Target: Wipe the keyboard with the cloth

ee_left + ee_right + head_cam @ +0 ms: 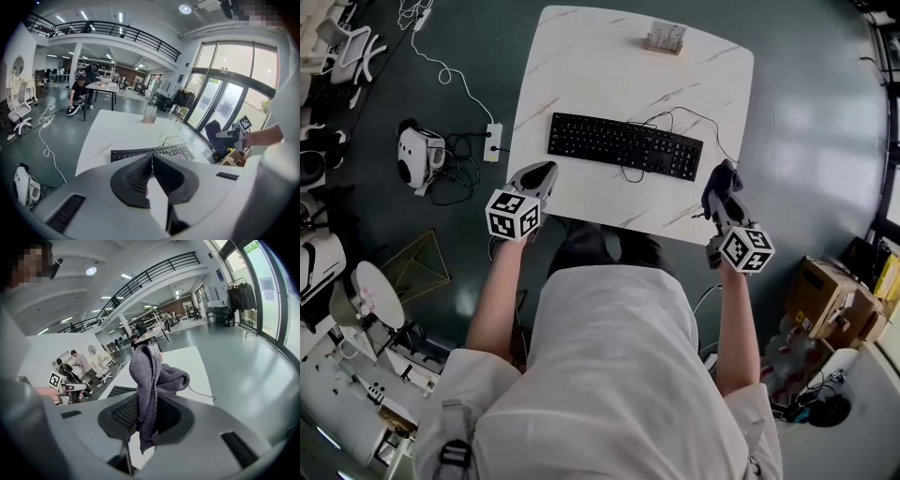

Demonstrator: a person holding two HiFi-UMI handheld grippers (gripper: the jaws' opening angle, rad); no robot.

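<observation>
Bright daylight, ceiling lamps, strong fisheye distortion

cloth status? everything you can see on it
The cloth is dark grey with a purplish cast and looks like a soft looped knit. It is bunched and pinched between the jaws of the right gripper: a folded lobe stands above them, a short tail hangs below. It sits at the table's near right edge, just past the keyboard's right end; no contact with either shows.
</observation>
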